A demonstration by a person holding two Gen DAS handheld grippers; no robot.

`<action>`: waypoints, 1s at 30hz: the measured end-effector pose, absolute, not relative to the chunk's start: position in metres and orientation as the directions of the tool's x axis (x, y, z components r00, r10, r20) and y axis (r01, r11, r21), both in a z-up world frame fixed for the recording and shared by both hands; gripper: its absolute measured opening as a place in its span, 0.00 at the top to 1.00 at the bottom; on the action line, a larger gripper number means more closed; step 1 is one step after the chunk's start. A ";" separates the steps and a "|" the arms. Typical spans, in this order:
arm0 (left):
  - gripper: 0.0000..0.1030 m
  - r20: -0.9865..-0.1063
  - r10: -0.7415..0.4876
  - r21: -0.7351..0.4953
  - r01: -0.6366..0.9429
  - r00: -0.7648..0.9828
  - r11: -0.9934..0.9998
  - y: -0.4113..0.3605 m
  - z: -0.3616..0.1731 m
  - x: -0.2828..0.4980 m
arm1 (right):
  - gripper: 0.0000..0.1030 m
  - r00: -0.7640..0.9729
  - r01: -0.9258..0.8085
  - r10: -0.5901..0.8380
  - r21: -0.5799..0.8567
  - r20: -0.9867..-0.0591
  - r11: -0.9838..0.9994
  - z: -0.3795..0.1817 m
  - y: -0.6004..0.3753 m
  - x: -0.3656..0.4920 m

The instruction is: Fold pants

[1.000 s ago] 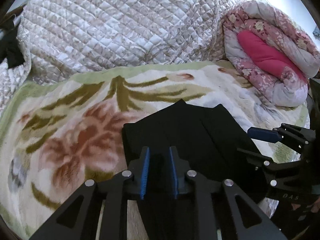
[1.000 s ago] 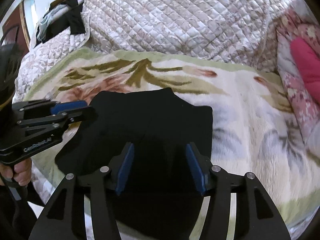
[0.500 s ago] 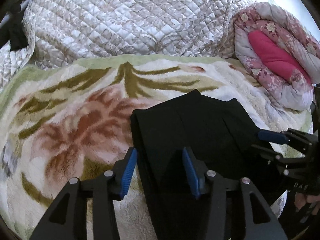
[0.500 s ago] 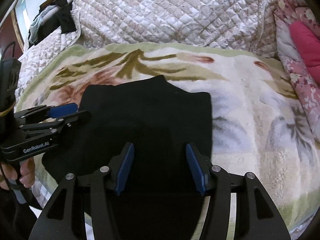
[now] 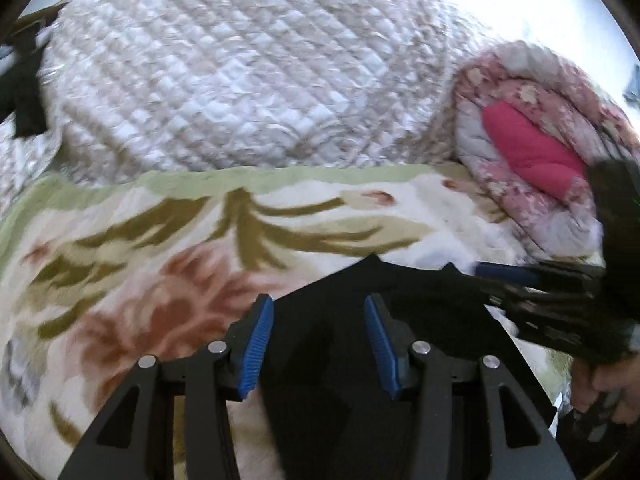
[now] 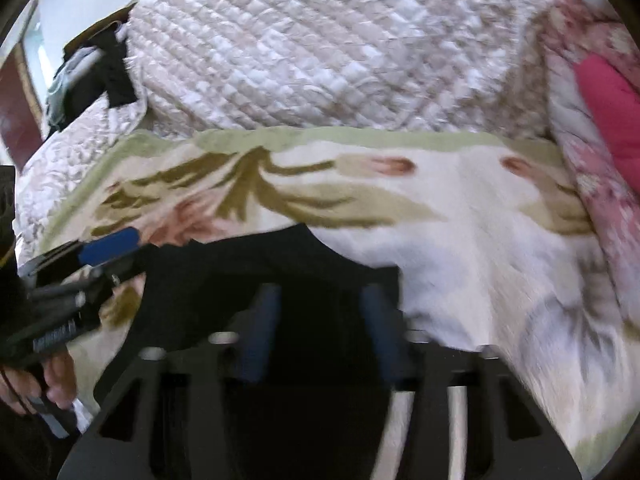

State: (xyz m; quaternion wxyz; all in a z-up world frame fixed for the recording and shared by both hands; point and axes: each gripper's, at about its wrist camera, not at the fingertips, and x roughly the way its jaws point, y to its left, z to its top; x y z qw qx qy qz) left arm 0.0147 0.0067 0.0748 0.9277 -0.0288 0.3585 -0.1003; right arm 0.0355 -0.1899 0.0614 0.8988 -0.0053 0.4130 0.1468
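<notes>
The black pants (image 5: 332, 320) lie folded on the flowered blanket (image 5: 160, 248) at the near edge of the bed. My left gripper (image 5: 320, 344) is open and empty, its blue pads spread just above the pants. My right gripper (image 6: 320, 328) is open and empty too, hovering over the pants (image 6: 248, 280) in a blurred view. The right gripper also shows at the right of the left wrist view (image 5: 520, 280). The left gripper shows at the left of the right wrist view (image 6: 100, 256).
A quilted white-and-beige cover (image 5: 240, 80) rises behind the blanket. A rolled pink floral quilt (image 5: 532, 148) lies at the right. Dark clothes (image 6: 92, 76) hang at the far left. The bed's front edge is just below the pants.
My left gripper opened from nearly shut on the pants a second ago. Both grippers pulled back and tilted up, so the pants sit lower in both views. The pants stay flat.
</notes>
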 end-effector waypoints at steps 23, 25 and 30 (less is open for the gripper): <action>0.44 -0.714 -0.146 -0.101 0.105 0.685 0.989 0.012 0.064 -0.001 | 0.62 0.610 -0.271 0.327 0.198 -0.722 0.942 0.051 -0.200 -0.013; 0.44 -0.719 -0.143 -0.094 0.109 0.680 0.990 0.010 0.062 -0.006 | 0.61 0.608 -0.294 0.332 0.184 -0.721 0.938 0.048 -0.193 -0.023; 0.44 -0.730 -0.143 -0.058 0.147 0.668 0.987 0.002 0.052 -0.016 | 0.60 0.595 -0.362 0.293 0.075 -0.748 0.929 0.035 -0.172 -0.032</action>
